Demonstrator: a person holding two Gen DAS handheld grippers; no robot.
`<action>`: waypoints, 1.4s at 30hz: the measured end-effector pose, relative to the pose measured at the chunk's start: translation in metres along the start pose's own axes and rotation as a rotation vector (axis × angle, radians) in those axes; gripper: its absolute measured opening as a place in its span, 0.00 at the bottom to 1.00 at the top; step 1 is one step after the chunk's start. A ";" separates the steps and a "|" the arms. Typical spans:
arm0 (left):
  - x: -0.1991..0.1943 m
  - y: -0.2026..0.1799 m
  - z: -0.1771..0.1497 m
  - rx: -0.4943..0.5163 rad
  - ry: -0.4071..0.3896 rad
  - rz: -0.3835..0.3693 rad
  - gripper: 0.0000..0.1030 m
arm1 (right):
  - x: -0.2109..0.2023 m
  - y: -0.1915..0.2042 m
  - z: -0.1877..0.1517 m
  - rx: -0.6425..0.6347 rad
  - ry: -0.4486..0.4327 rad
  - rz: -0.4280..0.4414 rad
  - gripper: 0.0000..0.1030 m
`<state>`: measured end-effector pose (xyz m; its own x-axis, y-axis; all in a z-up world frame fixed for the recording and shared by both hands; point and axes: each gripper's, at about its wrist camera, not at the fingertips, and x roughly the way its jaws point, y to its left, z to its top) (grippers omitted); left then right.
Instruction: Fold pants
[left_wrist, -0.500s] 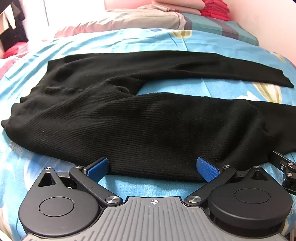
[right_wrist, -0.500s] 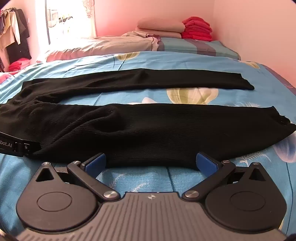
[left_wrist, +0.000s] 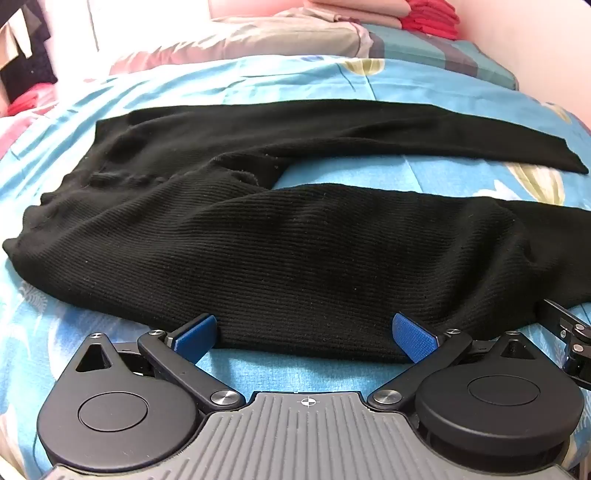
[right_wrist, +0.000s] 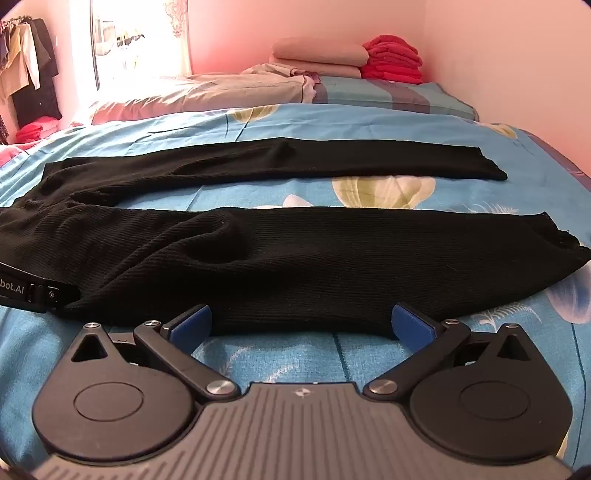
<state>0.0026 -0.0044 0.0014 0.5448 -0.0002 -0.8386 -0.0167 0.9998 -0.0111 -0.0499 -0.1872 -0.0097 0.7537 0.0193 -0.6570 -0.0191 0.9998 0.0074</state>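
Black knit pants (left_wrist: 295, 258) are lying flat on the bed (left_wrist: 55, 332), legs running crosswise ahead of both grippers. Left gripper (left_wrist: 304, 334) and right gripper (right_wrist: 301, 321) are spreading wide, fingers straddling the near leg's hem edge, neither clamping cloth.
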 end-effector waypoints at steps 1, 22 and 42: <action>0.000 0.000 0.001 -0.002 0.002 0.001 1.00 | 0.000 -0.001 0.000 -0.001 -0.001 0.001 1.00; 0.003 0.001 0.002 -0.028 0.026 0.028 1.00 | -0.008 -0.005 -0.012 -0.076 -0.050 0.063 1.00; 0.003 0.001 0.001 -0.022 0.024 0.024 1.00 | -0.008 -0.004 -0.013 -0.071 -0.057 0.051 1.00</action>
<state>0.0053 -0.0033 -0.0006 0.5235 0.0229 -0.8517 -0.0481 0.9988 -0.0027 -0.0642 -0.1910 -0.0142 0.7865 0.0730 -0.6133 -0.1039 0.9945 -0.0149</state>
